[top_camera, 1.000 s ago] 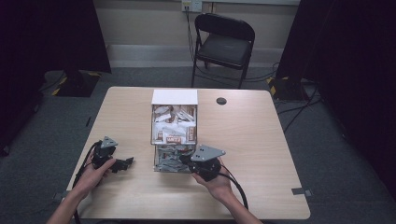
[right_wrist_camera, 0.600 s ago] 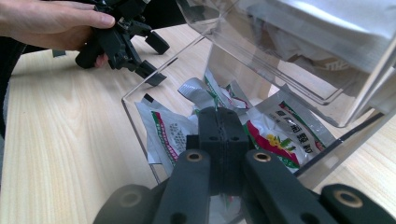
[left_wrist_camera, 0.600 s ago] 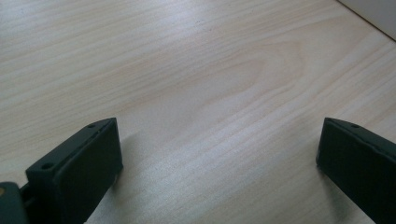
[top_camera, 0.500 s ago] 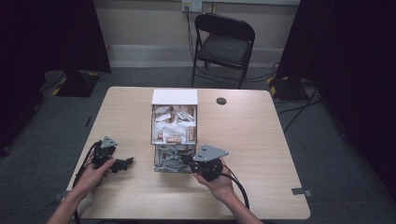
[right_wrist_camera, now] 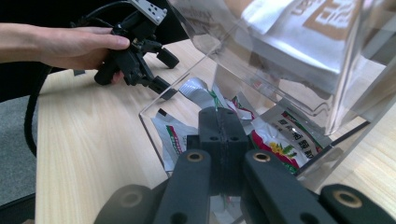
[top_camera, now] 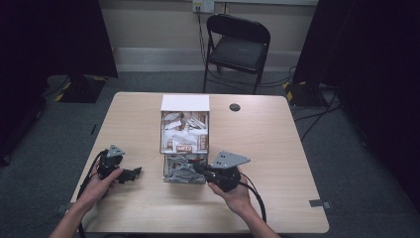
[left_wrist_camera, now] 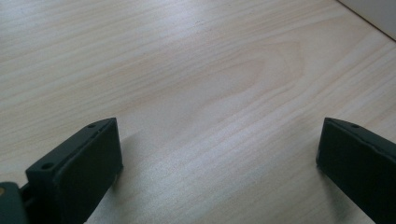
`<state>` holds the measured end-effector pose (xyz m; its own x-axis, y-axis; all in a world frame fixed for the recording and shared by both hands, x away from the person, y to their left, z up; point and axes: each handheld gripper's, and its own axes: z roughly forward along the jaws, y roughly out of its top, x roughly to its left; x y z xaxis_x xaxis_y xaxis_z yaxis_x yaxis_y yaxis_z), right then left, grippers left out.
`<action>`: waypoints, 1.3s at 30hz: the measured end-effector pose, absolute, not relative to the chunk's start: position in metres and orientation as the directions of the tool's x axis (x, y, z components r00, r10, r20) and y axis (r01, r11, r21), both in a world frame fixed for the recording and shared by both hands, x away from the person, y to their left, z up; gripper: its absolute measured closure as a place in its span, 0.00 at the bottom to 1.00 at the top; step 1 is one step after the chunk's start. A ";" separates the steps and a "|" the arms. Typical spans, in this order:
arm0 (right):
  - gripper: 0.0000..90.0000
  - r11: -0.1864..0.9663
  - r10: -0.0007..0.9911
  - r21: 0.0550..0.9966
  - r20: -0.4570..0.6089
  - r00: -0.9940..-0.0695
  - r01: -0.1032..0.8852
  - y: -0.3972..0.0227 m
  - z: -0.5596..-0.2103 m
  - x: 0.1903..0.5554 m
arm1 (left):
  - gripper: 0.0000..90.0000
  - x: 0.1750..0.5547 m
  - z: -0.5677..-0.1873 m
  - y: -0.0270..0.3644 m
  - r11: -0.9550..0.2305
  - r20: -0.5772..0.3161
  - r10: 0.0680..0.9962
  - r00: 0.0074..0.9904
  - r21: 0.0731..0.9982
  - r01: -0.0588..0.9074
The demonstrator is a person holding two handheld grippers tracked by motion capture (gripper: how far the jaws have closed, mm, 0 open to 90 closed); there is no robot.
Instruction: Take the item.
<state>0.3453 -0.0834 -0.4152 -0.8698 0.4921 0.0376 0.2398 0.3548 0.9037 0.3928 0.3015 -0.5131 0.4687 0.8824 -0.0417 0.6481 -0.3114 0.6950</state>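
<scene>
meanwhile the right claw (top_camera: 199, 168) stays pressed together at the clear box (top_camera: 184, 148); left claw (top_camera: 134, 173) unmoved, wide apart, empty.

1. A light wooden table (top_camera: 277, 148) with rounded corners fills the middle of the high view, standing on grey carpet.
2. At frame centre a clear plastic box (top_camera: 184, 139) of packets sits on the tabletop, a white panel at its upper end.
3. Just right of the box's upper end lies a small dark round disc (top_camera: 235, 107).
4. In the left gripper view, bare pale wood grain (left_wrist_camera: 201, 84) spans the frame.
</scene>
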 end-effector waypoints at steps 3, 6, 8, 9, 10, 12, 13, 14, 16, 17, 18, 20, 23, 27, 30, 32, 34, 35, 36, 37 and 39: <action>1.00 0.353 0.486 0.906 0.034 -0.873 0.231 -0.084 -0.412 0.343 | 0.00 0.393 -0.513 0.302 -0.311 -0.042 0.882 0.469 0.695 0.648; 1.00 0.350 0.482 0.908 0.036 -0.876 0.230 -0.085 -0.409 0.342 | 0.00 0.393 -0.513 0.302 -0.311 -0.042 0.882 0.469 0.695 0.648; 1.00 0.340 0.480 0.912 0.043 -0.876 0.231 -0.086 -0.407 0.340 | 0.00 0.393 -0.513 0.302 -0.311 -0.042 0.882 0.469 0.695 0.648; 1.00 0.336 0.480 0.913 0.046 -0.876 0.232 -0.087 -0.406 0.340 | 0.00 0.393 -0.513 0.302 -0.311 -0.042 0.882 0.469 0.695 0.648; 1.00 0.330 0.481 0.914 0.050 -0.875 0.234 -0.087 -0.405 0.340 | 0.00 0.393 -0.513 0.302 -0.311 -0.042 0.883 0.468 0.695 0.648; 1.00 0.326 0.482 0.916 0.053 -0.875 0.235 -0.088 -0.403 0.339 | 0.00 0.393 -0.513 0.302 -0.311 -0.042 0.882 0.469 0.695 0.648; 1.00 0.328 0.480 0.915 0.052 -0.876 0.234 -0.088 -0.403 0.339 | 0.00 0.393 -0.513 0.302 -0.311 -0.042 0.882 0.469 0.695 0.648; 1.00 0.330 0.486 0.913 0.053 -0.873 0.239 -0.090 -0.402 0.337 | 0.00 0.393 -0.513 0.302 -0.312 -0.041 0.882 0.469 0.695 0.648; 1.00 0.319 0.485 0.914 0.068 -0.872 0.249 -0.092 -0.401 0.336 | 0.00 0.393 -0.513 0.302 -0.311 -0.042 0.882 0.469 0.695 0.648; 1.00 0.319 0.485 0.914 0.068 -0.872 0.249 -0.092 -0.401 0.336 | 0.00 0.393 -0.513 0.302 -0.311 -0.042 0.882 0.469 0.695 0.648; 1.00 0.312 0.487 0.916 0.074 -0.870 0.253 -0.095 -0.401 0.334 | 0.00 0.393 -0.513 0.302 -0.311 -0.042 0.882 0.469 0.695 0.648; 1.00 0.306 0.489 0.917 0.077 -0.869 0.254 -0.097 -0.400 0.334 | 0.00 0.393 -0.513 0.301 -0.311 -0.042 0.883 0.468 0.695 0.648; 1.00 0.303 0.487 0.919 0.080 -0.870 0.254 -0.099 -0.399 0.333 | 0.00 0.393 -0.513 0.302 -0.312 -0.041 0.882 0.469 0.695 0.648; 1.00 0.313 0.484 0.917 0.071 -0.872 0.248 -0.101 -0.397 0.331 | 0.00 0.393 -0.513 0.302 -0.311 -0.042 0.882 0.469 0.695 0.648; 1.00 0.313 0.487 0.916 0.072 -0.870 0.251 -0.106 -0.396 0.328 | 0.00 0.393 -0.513 0.302 -0.311 -0.042 0.882 0.469 0.695 0.648; 1.00 0.312 0.489 0.916 0.073 -0.869 0.253 -0.108 -0.396 0.328 | 0.00 0.393 -0.513 0.302 -0.311 -0.042 0.882 0.469 0.695 0.648; 1.00 0.303 0.494 0.917 0.080 -0.865 0.258 -0.114 -0.395 0.327 | 0.00 0.393 -0.513 0.302 -0.312 -0.041 0.882 0.469 0.695 0.648; 1.00 0.303 0.494 0.917 0.080 -0.865 0.258 -0.114 -0.395 0.327 | 0.00 0.393 -0.513 0.302 -0.311 -0.042 0.882 0.469 0.695 0.648; 1.00 0.301 0.498 0.918 0.079 -0.864 0.257 -0.118 -0.393 0.326 | 0.00 0.393 -0.513 0.302 -0.311 -0.042 0.882 0.469 0.695 0.648; 1.00 0.301 0.498 0.918 0.079 -0.864 0.257 -0.118 -0.393 0.326 | 0.00 0.393 -0.513 0.302 -0.311 -0.042 0.882 0.469 0.695 0.648; 1.00 0.314 0.517 0.914 0.062 -0.854 0.256 -0.121 -0.392 0.325 | 0.00 0.393 -0.513 0.302 -0.311 -0.042 0.882 0.469 0.695 0.648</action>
<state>0.3249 -0.1206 -0.3923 -0.8540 0.5167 0.0618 0.2564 0.3143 0.9140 0.3928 0.3015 -0.5131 0.4686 0.8824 -0.0418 0.6482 -0.3113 0.6949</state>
